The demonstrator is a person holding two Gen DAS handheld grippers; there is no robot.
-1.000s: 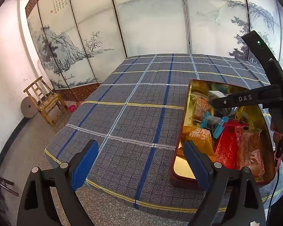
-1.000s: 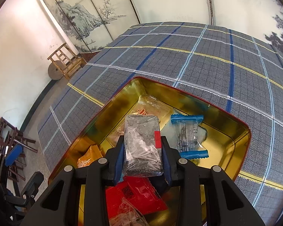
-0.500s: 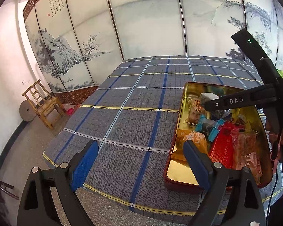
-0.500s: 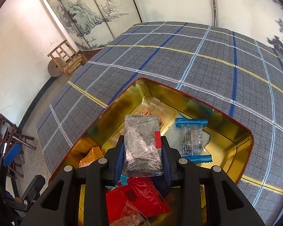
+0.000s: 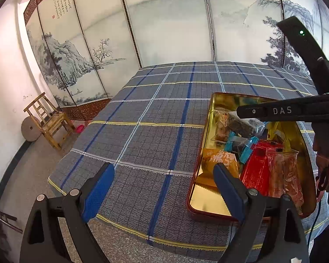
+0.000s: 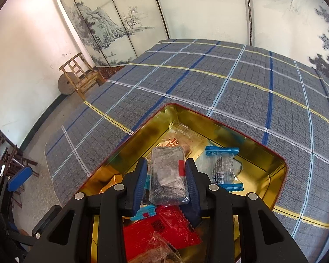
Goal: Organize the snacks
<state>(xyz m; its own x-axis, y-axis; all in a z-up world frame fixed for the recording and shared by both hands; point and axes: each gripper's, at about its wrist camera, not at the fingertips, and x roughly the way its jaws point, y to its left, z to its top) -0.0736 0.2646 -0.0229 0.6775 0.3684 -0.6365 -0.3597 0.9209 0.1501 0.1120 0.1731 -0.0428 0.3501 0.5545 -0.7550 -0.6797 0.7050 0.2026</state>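
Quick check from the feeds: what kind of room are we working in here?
Probably a room in a home or a staged set, not a kitchen. A painted folding screen lines the back, a wooden chair stands by the wall, and the snack tin sits on a plaid-covered table.

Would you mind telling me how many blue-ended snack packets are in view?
2. One blue-ended packet lies in the tin's far right part; another peeks out under the right tongs. More may be hidden.

One tin point(image 6: 276, 164), roughly seven snack packets point(image 6: 167, 173), one chair point(image 5: 47, 121).
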